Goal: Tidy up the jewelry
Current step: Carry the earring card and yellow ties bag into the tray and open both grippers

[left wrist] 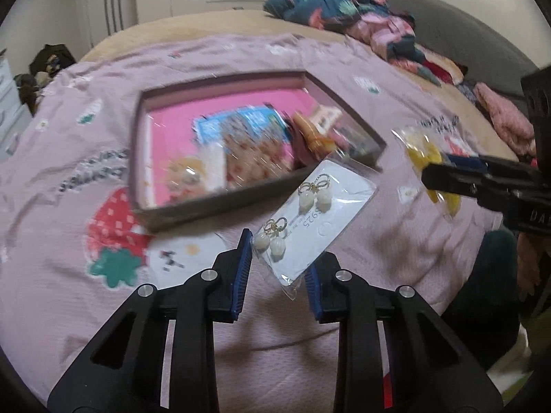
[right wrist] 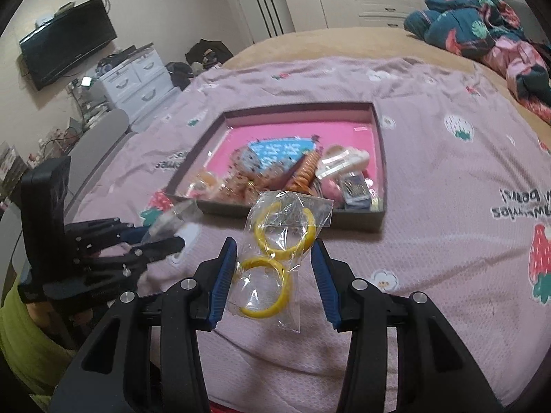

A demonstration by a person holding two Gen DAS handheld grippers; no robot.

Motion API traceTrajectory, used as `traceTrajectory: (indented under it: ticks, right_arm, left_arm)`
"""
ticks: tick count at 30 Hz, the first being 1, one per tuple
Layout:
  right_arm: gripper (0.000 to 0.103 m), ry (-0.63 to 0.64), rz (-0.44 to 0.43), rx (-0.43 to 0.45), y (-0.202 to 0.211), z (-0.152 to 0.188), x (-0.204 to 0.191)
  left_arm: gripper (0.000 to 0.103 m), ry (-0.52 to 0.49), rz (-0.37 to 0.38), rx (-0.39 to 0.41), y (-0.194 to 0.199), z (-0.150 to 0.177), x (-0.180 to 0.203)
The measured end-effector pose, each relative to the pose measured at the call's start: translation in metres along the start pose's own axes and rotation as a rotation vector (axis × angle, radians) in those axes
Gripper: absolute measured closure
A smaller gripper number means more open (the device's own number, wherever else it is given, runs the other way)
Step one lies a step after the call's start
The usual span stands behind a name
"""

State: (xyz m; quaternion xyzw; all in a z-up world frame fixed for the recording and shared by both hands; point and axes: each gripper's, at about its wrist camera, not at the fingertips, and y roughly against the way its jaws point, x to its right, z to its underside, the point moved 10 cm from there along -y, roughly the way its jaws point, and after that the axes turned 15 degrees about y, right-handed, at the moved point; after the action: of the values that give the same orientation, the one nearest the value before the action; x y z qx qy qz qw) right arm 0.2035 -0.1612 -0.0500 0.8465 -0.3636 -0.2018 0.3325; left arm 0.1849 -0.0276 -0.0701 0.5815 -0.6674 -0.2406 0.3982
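Left hand-held gripper (left wrist: 278, 275) pinching clear-sleeved white pearl-earring card (left wrist: 311, 220), right hand-held gripper (right wrist: 273, 280) pinching clear bag of yellow hoops (right wrist: 279, 258); slick plastic may slip out.

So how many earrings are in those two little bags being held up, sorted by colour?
Yellow hoop earrings: 2, in the bag in the right gripper
White pearl-drop earrings: 2, on the card in the left gripper
Total: 4

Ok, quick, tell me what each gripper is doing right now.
Left gripper: closed on the earring card, lifted off the bed.
Right gripper: closed on the bag of yellow hoops.
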Motion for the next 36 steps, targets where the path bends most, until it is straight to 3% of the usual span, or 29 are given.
traceTrajectory:
  ticks: [11, 22, 28, 36]
  right_arm:
    - [0.06, 0.052, 0.004, 0.058, 0.004, -0.045, -0.008]
    - [0.06, 0.033, 0.064, 0.093, -0.009, -0.081, 0.025]
    - [0.06, -0.008, 0.093, 0.073, -0.027, -0.08, 0.052]
    - [0.06, -0.072, 0.112, -0.018, -0.072, -0.053, 0.084]
  left_arm:
    - [0.083, 0.081, -0.053, 0.09, 0.02, -0.051, -0.032]
    - [0.083, 0.122, -0.071, 0.125, 0.005, -0.093, -0.038]
    - [0.083, 0.143, -0.075, 0.099, -0.019, -0.1, -0.039]
    - [0.082, 0.157, -0.096, 0.024, -0.059, -0.087, -0.042]
